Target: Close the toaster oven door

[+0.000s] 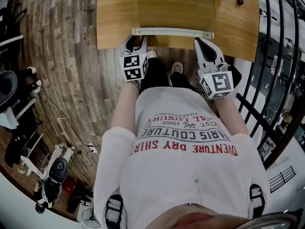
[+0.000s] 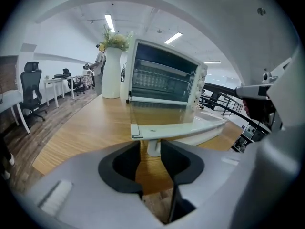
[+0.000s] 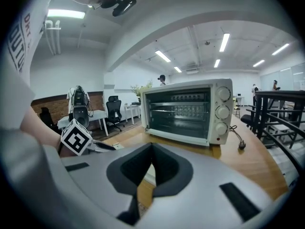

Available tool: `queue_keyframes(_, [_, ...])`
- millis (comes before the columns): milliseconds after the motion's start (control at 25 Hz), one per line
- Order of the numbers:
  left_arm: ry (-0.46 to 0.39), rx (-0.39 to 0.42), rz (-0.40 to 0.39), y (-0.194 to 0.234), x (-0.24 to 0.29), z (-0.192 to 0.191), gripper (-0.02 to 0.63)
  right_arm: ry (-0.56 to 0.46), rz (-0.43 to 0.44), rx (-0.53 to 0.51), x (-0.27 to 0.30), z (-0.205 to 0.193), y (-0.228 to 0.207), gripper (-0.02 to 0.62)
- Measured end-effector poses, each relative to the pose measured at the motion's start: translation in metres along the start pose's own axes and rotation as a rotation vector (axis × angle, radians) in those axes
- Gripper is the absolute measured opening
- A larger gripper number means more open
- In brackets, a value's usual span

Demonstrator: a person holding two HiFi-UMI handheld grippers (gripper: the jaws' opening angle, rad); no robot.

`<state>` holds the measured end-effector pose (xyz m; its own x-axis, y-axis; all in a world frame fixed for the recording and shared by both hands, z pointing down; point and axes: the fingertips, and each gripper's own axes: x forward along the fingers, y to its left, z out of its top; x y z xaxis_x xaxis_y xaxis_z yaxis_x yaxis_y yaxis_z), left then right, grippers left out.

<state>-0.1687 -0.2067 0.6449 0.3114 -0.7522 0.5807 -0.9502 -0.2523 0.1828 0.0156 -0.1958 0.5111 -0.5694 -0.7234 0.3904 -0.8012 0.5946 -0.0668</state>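
Note:
A white toaster oven (image 2: 164, 78) stands on the wooden table (image 1: 114, 18) with its glass door (image 2: 167, 113) folded down flat toward me. The door's white handle bar (image 1: 171, 31) runs along its front edge. My left gripper (image 2: 151, 149) sits low at the table edge by the handle's left end, open a little. The handle's post shows in the gap just past the tips, and I cannot tell if they touch. My right gripper (image 3: 151, 149) hangs near the handle's right end, shut and empty. From it the oven (image 3: 186, 111) shows its racks.
A power plug and cord (image 3: 240, 144) lie on the table right of the oven. A black railing (image 1: 281, 80) runs close on my right. A tall white vase with a plant (image 2: 112, 70) stands behind the oven. Office chairs (image 2: 31, 87) and gear (image 1: 55, 173) are on the left.

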Motion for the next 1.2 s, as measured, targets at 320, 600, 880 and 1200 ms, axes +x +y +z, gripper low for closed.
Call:
queue_keyframes(320, [-0.002,-0.007,0.004,-0.003,0.0,0.003,0.08,0.004,-0.006,-0.007,-0.004,0.003,-0.003,0.005])
queue_keyframes(600, [-0.01,-0.002,0.005,-0.005,-0.01,0.016,0.078,-0.018,-0.009,-0.013,-0.009,0.011,-0.002,0.005])
queue_keyframes(880, [-0.079,0.0,0.008,-0.013,-0.026,0.044,0.078,-0.074,-0.007,-0.032,-0.016,0.026,-0.006,0.005])
queue_keyframes(1200, [-0.159,0.006,0.004,-0.025,-0.035,0.071,0.08,-0.136,-0.009,-0.054,-0.024,0.032,-0.018,0.005])
